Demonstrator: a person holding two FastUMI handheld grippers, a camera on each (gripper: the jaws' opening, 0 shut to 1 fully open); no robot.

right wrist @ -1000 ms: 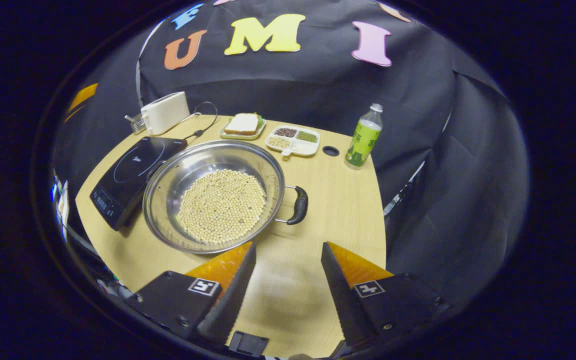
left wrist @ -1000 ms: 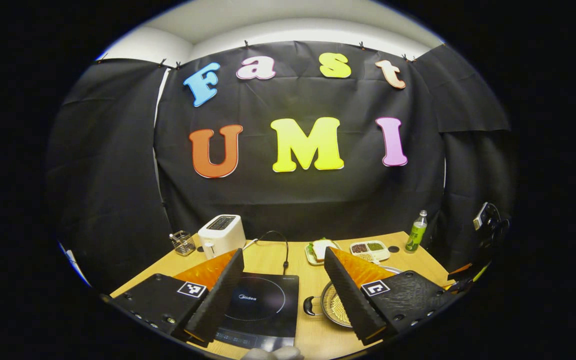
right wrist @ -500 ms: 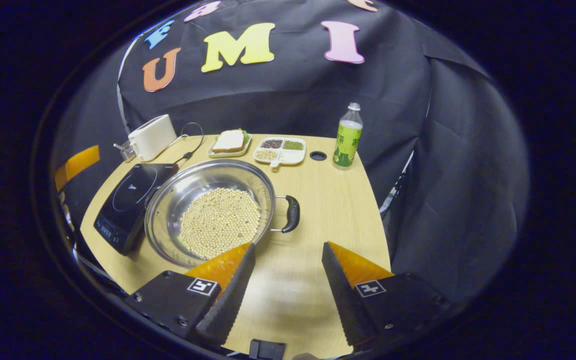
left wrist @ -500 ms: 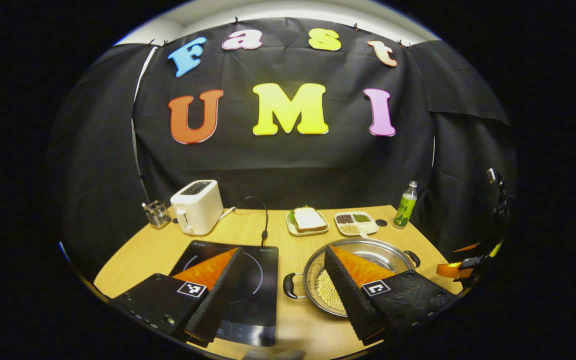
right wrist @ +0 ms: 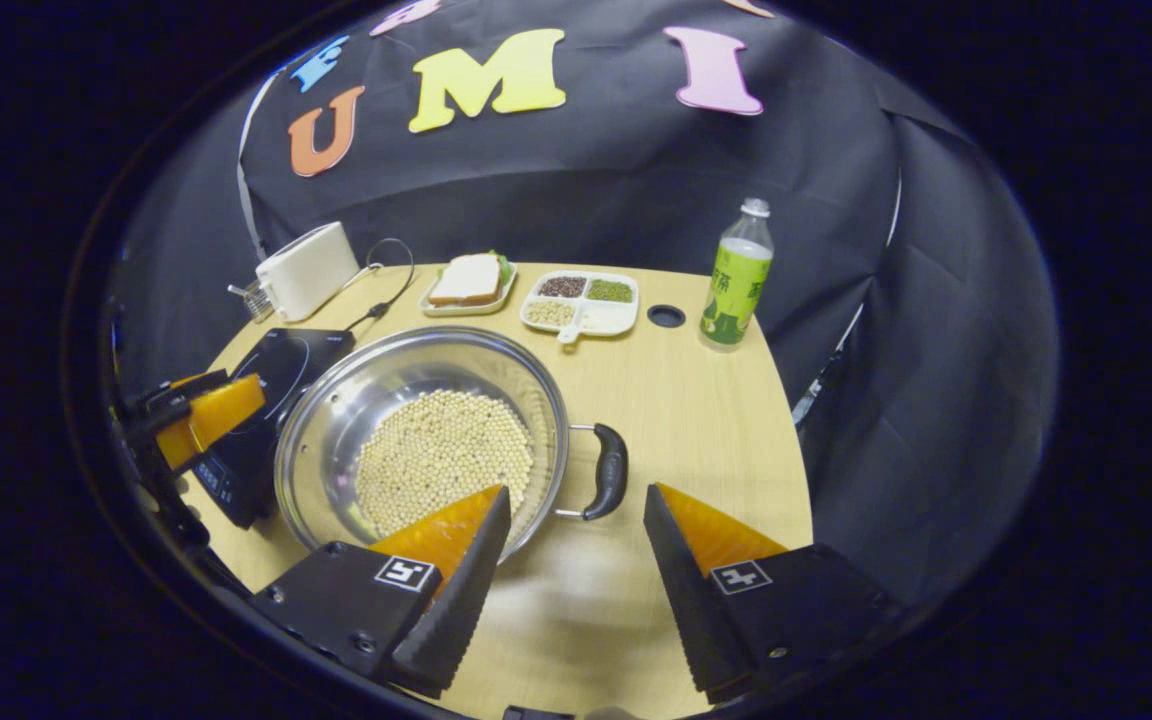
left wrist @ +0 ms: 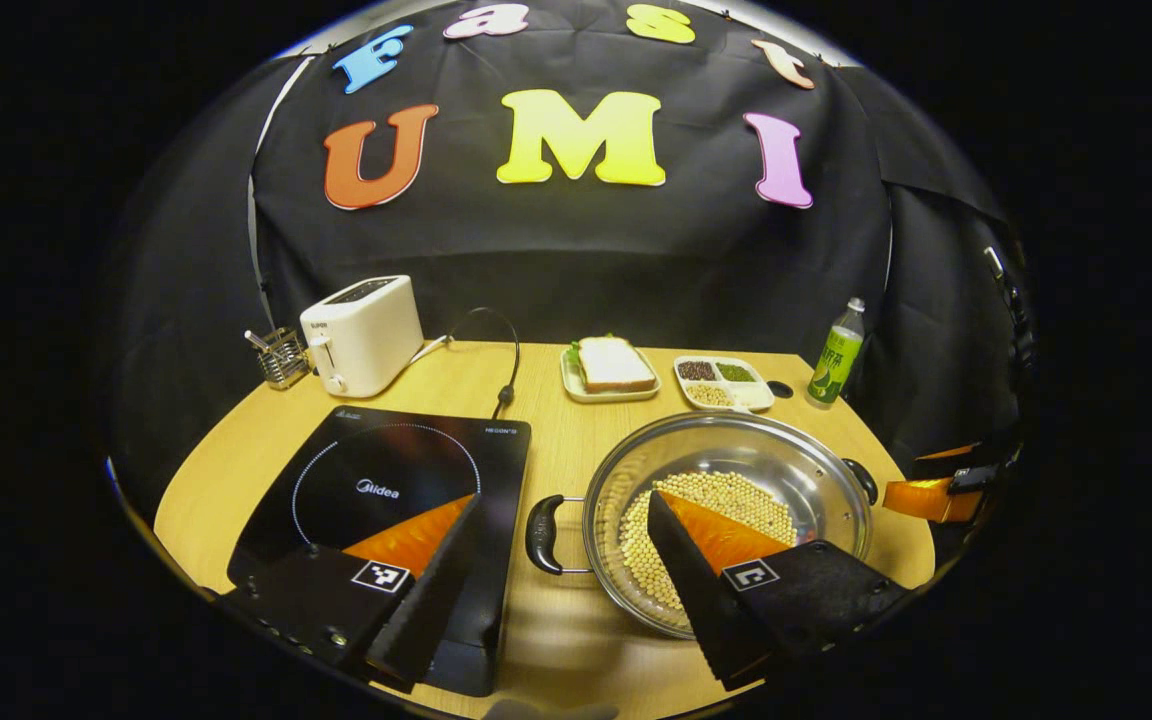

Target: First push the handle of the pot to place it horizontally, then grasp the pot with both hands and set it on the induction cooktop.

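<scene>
A wide steel pot [right wrist: 423,440] of pale beans sits on the round wooden table [right wrist: 696,400], just beside the black induction cooktop [left wrist: 386,490], its black loop handles [right wrist: 608,472] pointing left and right. The left gripper [left wrist: 564,545] hovers spread above the near handle [left wrist: 543,535]; the right gripper [right wrist: 576,540] hangs spread over the other, apparently touching nothing. A white toaster [left wrist: 361,335] and green bottle [right wrist: 736,280] stand behind
</scene>
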